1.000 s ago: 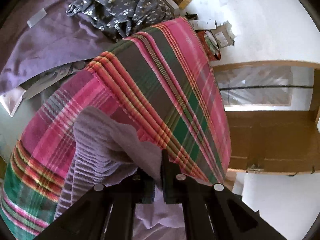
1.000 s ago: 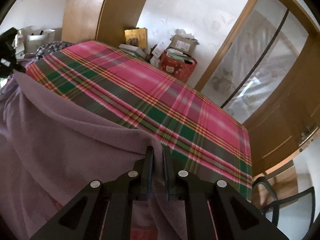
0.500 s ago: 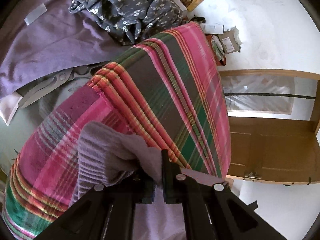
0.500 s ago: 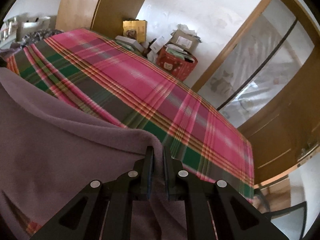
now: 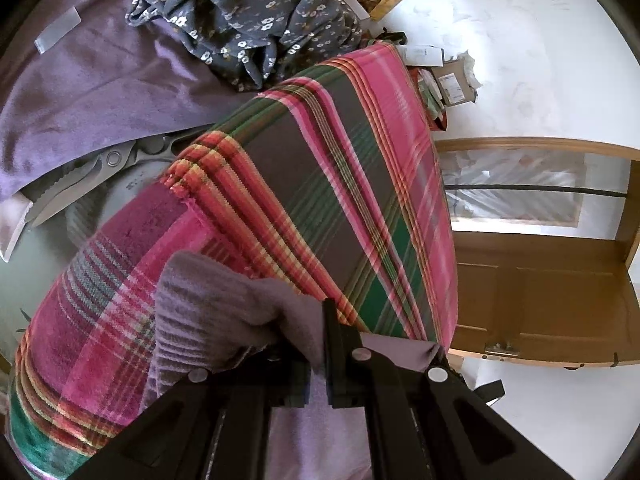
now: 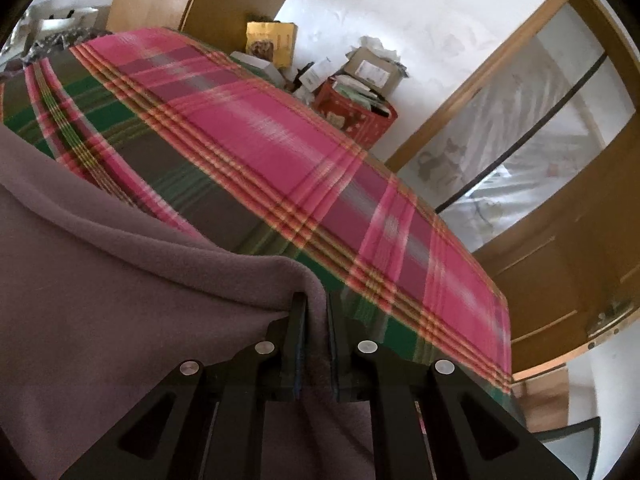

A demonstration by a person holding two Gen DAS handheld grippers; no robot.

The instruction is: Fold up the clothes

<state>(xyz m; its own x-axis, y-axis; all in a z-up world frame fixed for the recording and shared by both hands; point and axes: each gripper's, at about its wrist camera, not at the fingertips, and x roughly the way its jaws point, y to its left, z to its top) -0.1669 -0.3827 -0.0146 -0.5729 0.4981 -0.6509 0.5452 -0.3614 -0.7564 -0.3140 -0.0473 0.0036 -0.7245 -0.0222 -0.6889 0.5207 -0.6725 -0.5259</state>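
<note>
Left gripper (image 5: 316, 344) clamping ribbed edge of mauve garment (image 5: 208, 320); right gripper (image 6: 317, 336) pinching another edge, garment draping over plaid bed (image 6: 280, 152). Risk: thin bites slipping under fabric's weight, or uneven tension skewing fold line.

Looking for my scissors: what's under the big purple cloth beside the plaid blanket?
Scissors poke out from under the purple cloth, blades showing; their handles are covered. A floral garment lies on top. Anything else beneath is hidden.
</note>
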